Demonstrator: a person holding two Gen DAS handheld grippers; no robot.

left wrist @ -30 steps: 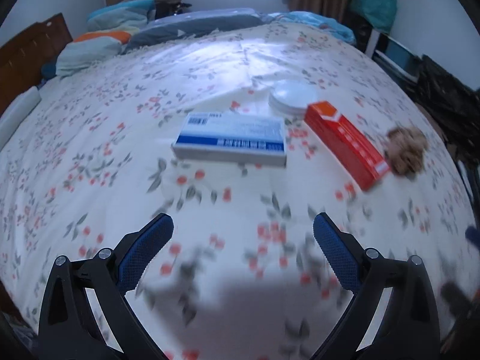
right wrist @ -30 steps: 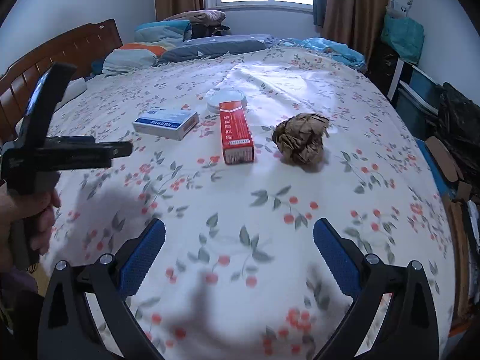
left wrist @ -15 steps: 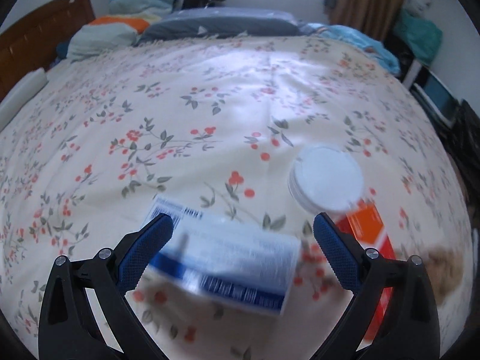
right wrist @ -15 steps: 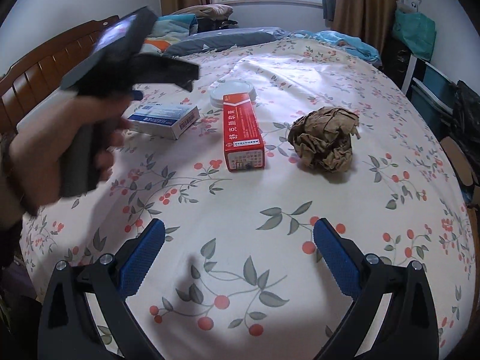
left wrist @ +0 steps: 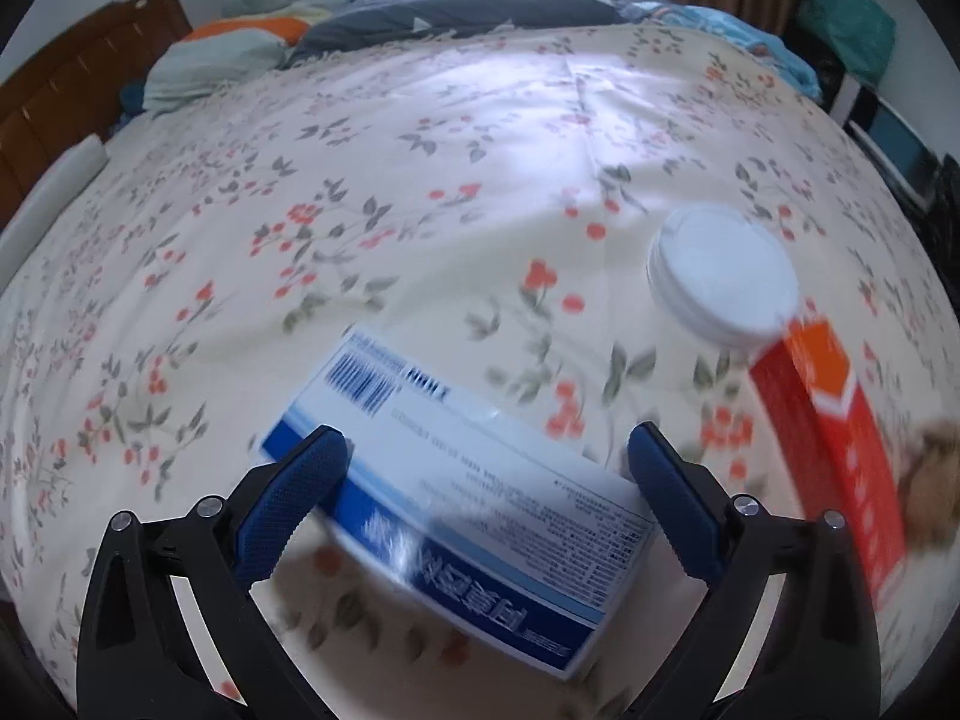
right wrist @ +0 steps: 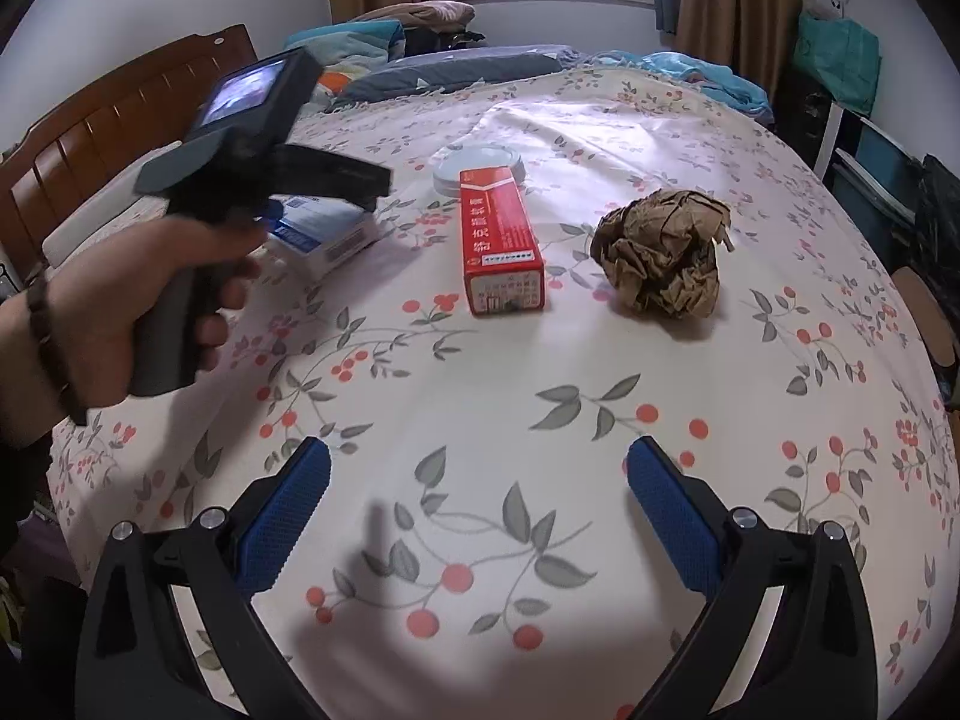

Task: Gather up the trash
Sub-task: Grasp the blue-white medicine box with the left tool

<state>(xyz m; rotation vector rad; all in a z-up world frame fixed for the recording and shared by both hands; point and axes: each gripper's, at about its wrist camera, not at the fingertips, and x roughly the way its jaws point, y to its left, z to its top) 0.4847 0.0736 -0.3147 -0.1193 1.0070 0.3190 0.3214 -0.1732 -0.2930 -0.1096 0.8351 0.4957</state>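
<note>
The left gripper [left wrist: 483,468] has its 2 blue-padded fingers [left wrist: 288,504] spread wide on either side of the blue-and-white box [left wrist: 462,486], which lies flat on the floral bedspread [left wrist: 420,180]; whether the pads touch the box cannot be told through the blur. Just beyond the box toward the bed's right edge sit a white round lid [left wrist: 723,273] and, touching it, a red carton [left wrist: 831,438]. The right gripper [right wrist: 480,510] hangs wide open over bare bedspread near the foot edge, holding nothing. Ahead of it the red carton lies lengthwise, with a crumpled brown paper ball [right wrist: 663,258] just beside it toward the right edge. Pillows [right wrist: 456,66] line the headboard end.
</note>
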